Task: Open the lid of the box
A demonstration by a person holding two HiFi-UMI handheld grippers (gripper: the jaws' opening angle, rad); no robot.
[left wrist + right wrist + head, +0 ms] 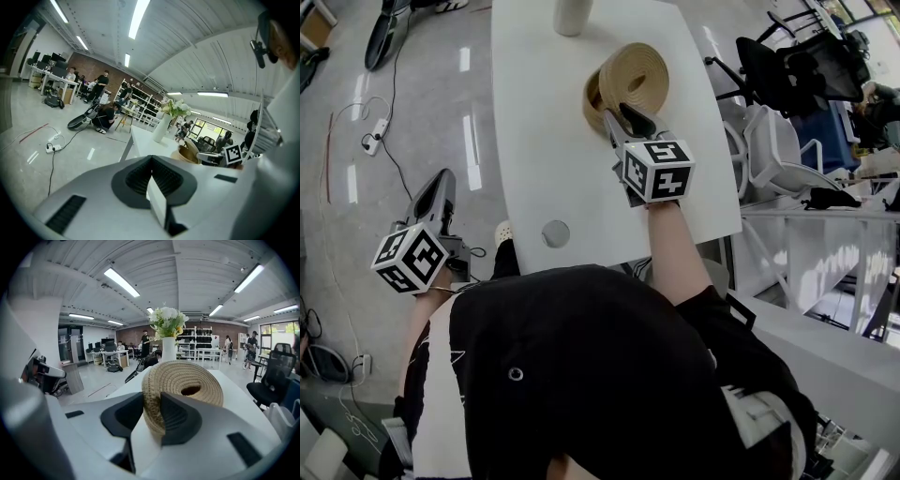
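Table [534, 141]: white, long, with rounded corners.
Far end: a white vase [569, 14] stands upright, holding pale flowers [168, 320].
Right of middle: a round woven box [593, 101] sits on the top, its lid [637, 73] tipped up on edge.
Near edge: a small grey disc [555, 233] is set into the surface.

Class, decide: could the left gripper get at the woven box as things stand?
Probably, after a move: the left gripper hangs beside the table, whose bare top lies between it and the box. Its jaws are shut.
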